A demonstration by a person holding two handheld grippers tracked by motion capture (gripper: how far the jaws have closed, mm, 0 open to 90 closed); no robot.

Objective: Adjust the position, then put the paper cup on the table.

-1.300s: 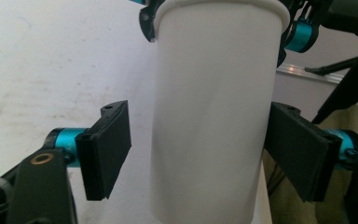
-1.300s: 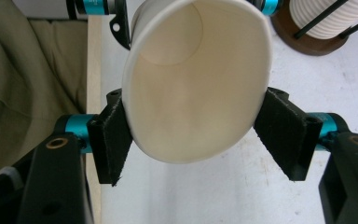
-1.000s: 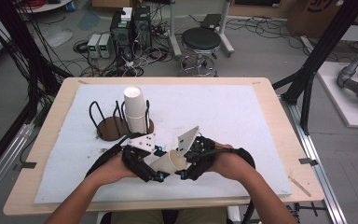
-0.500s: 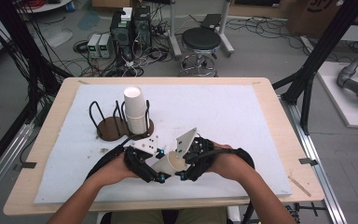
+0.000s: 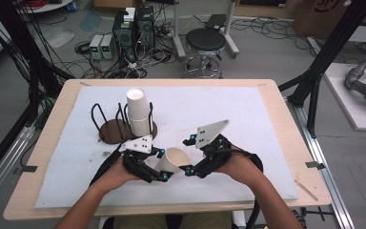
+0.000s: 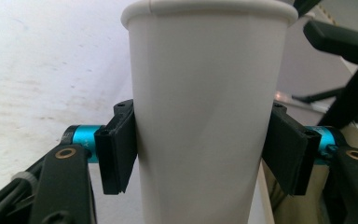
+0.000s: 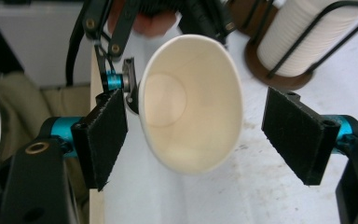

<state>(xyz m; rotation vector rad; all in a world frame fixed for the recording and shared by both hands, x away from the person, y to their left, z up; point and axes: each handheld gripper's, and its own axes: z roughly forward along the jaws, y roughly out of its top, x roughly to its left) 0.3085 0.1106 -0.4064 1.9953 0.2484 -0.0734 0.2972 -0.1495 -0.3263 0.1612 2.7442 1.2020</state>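
Cup [image 5: 172, 162], empty, sits clamped in our left tool [image 5: 158, 167]; our right tool [image 5: 187, 156] has just been opening, its pads clear of the rim; the cup's base is cut off.

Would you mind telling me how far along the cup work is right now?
Done: a cup stack stands in the wire holder. In hand: the left gripper clamps one paper cup; the right gripper has just opened off its rim. Left, probably: placing this cup.

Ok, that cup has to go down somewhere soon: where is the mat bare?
The white mat is bare right of the cup rack, out to its right edge, and along its far edge. It is crowded at the near middle, where both grippers meet around the paper cup.
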